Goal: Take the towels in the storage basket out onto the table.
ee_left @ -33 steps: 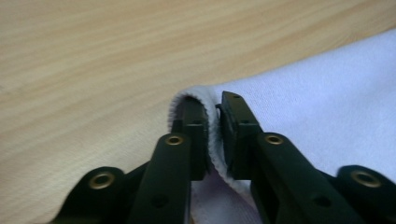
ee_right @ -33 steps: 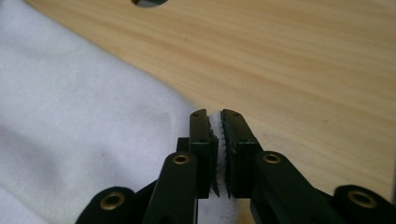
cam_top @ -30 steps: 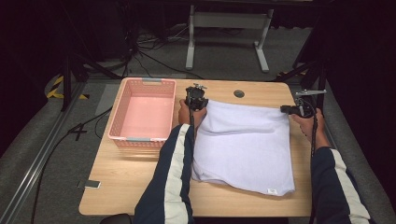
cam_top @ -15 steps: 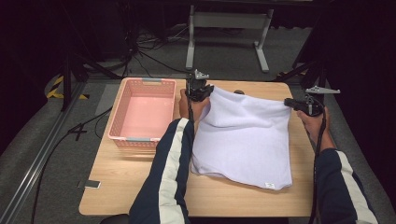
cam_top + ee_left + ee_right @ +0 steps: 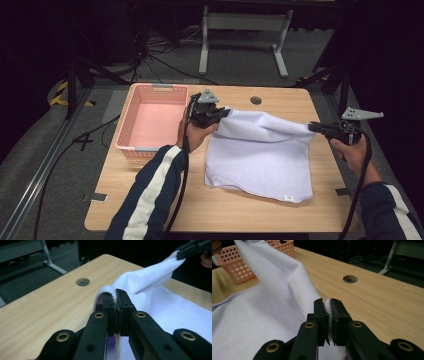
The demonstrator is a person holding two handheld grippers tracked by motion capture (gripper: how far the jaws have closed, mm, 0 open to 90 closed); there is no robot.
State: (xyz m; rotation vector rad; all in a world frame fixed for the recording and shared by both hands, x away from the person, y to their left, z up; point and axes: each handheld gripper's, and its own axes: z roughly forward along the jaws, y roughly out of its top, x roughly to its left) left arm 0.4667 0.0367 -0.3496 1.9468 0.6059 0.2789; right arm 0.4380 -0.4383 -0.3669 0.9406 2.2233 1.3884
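White terry-cloth towel (image 5: 265,152), one single piece, is stretched between two tools above the light wooden bench (image 5: 150,200): its far edge is lifted and pulled taut in a straight line, while its near part drapes down and lies on the bench top, with a small label at the near right corner. The fabric looks soft and faintly lilac in the shade, with a rolled hem that shows at each held corner. The left tool (image 5: 116,302) is clamped tight on the towel's far left corner, the hem curling over its black jaws in the left gripper view; the right tool (image 5: 329,308) is likewise clamped on the far right corner, the cloth pinched between its closed jaws. There are two tools, one in each hand, and two sleeved forearms, dark with white stripes. One pink perforated plastic basket (image 5: 150,120) stands on the left of the bench, just beside the left hand (image 5: 195,135). One round cable hole (image 5: 256,100) sits near the bench's far edge.
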